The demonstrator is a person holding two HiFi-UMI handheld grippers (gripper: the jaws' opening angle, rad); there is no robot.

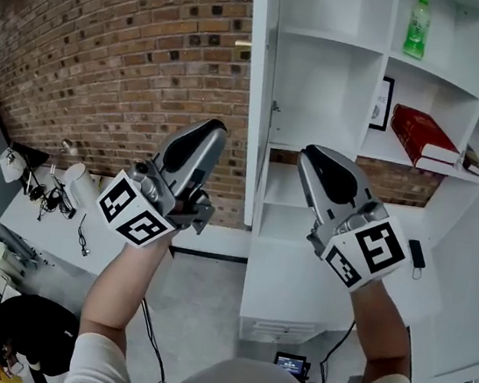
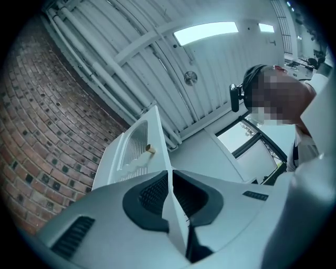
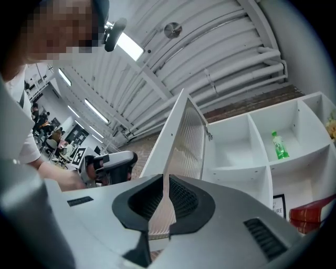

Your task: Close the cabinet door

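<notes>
Door (image 1: 254, 100) stands open, swung out edge-on from the left side of the white cabinet (image 1: 327, 75), with the brick wall (image 1: 109, 53) behind it. Both tongs are raised in front and clear of the door. The left tongs (image 1: 215, 131) and right tongs (image 1: 311, 154) are each pinched together on nothing. A red book (image 1: 420, 132) lies on a shelf, a green bottle (image 1: 417, 27) stands higher up, and a small knob (image 1: 242, 45) juts from the door.

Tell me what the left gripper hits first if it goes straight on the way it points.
The left gripper would likely meet the open cabinet door, at its edge beside the knob; how far off is unclear.
</notes>
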